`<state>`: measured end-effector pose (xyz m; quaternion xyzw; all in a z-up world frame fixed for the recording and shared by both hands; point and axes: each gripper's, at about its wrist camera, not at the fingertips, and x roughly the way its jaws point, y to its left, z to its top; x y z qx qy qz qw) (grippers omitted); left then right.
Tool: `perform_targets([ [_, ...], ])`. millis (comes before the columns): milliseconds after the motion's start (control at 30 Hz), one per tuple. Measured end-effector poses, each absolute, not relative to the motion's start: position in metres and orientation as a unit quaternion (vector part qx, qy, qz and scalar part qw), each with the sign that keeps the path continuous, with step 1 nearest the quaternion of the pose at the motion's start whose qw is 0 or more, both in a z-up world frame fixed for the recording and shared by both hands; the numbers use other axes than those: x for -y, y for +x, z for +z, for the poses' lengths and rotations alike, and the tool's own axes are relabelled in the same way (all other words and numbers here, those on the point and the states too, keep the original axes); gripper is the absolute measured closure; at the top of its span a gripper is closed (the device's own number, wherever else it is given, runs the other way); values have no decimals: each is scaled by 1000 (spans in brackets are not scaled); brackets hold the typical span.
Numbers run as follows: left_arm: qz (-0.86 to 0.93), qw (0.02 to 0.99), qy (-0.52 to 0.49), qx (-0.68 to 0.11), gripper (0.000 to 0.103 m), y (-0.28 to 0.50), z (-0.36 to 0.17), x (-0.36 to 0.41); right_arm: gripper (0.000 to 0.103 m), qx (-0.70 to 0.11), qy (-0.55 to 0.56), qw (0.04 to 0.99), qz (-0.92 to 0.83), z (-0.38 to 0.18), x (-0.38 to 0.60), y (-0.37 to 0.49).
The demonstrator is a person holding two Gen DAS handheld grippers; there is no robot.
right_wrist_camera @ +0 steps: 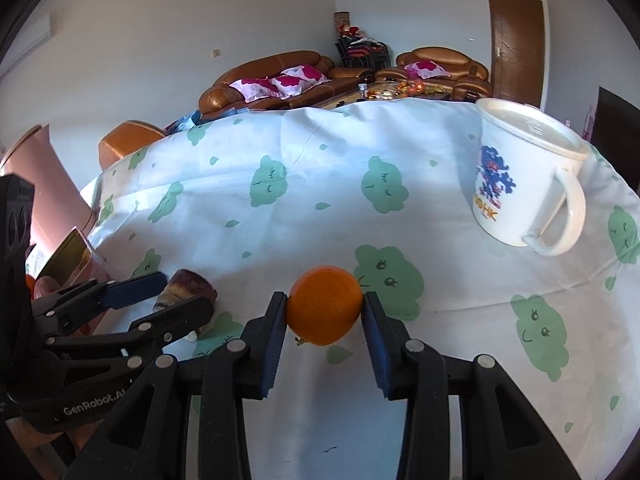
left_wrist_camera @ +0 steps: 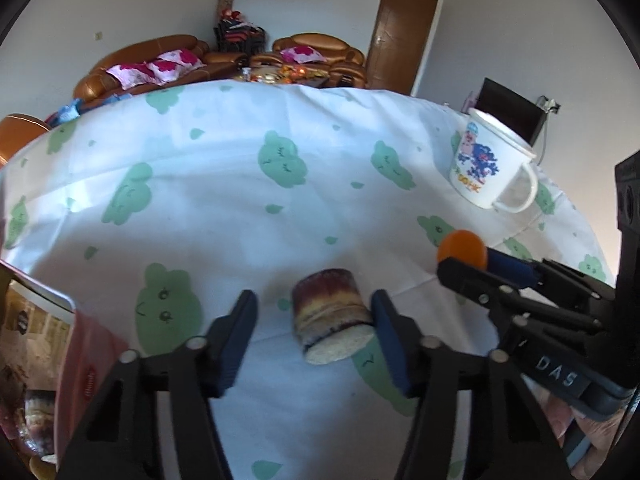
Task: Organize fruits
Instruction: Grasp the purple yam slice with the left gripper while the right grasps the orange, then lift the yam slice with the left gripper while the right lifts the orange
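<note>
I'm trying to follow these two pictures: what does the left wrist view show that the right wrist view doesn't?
Left only: the cut end of the sugarcane piece, lying between the left gripper jaws.
Right only: the right gripper pads clamping the orange on both sides.
Both: the white mug, green-patterned tablecloth, brown sofa and door.
</note>
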<state>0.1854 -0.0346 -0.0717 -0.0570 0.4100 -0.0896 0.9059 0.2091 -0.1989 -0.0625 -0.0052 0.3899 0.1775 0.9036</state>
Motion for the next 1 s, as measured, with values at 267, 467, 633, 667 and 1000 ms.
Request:
perform_targets([
  [267,-96,907,-57,-407,62,183,-70,36,63,-385,-20,902,192,-62,193,206],
  [467,-93,912,-60,-396,62,180,-67,34,63,-375,-21,904,202,-59,193,202],
  [633,-92,920,-41,-379,62,173,-61,39,63,-364,-24,907,210,-56,192,198],
  [667,-90,922,-35,-375,62,173,-60,41,63,-362,-24,908,211,-55,192,197],
  [1000,-79,931,-26,-354,62,167,-55,42,63,-343,-26,914,217,-50,191,192],
])
